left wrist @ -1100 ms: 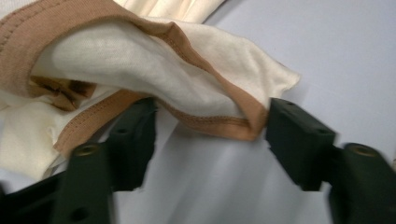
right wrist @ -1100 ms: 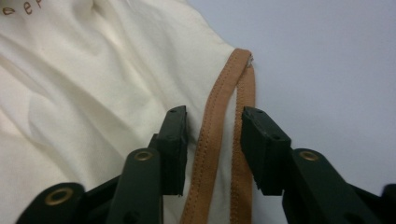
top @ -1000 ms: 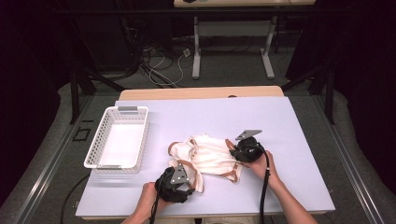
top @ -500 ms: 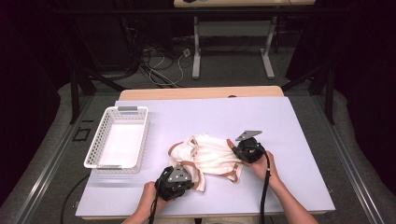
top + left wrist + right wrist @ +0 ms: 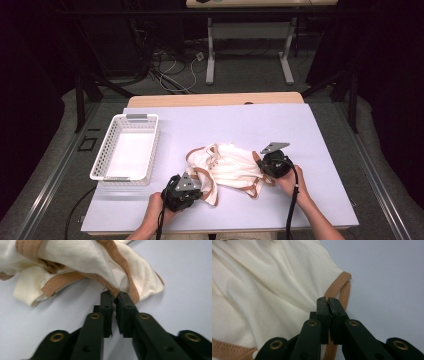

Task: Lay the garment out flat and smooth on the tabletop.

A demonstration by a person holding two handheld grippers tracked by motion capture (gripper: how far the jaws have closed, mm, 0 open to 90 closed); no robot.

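On the desk (image 5: 320, 130), each hand-held gripper, left (image 5: 113, 293) and right (image 5: 327, 300), is clamped on the cream garment's (image 5: 232, 167) tan trim, which might slip free if pulled unevenly.

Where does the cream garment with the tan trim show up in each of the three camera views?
High view: the cream garment lies crumpled near the table's front middle, between the two grippers.
Left gripper view: it spans the top, its tan trim pinched at the jaw tips.
Right gripper view: it covers the left and centre, tan trim caught between the jaws.
Shared landmark: the tan trim against the pale lilac table top.
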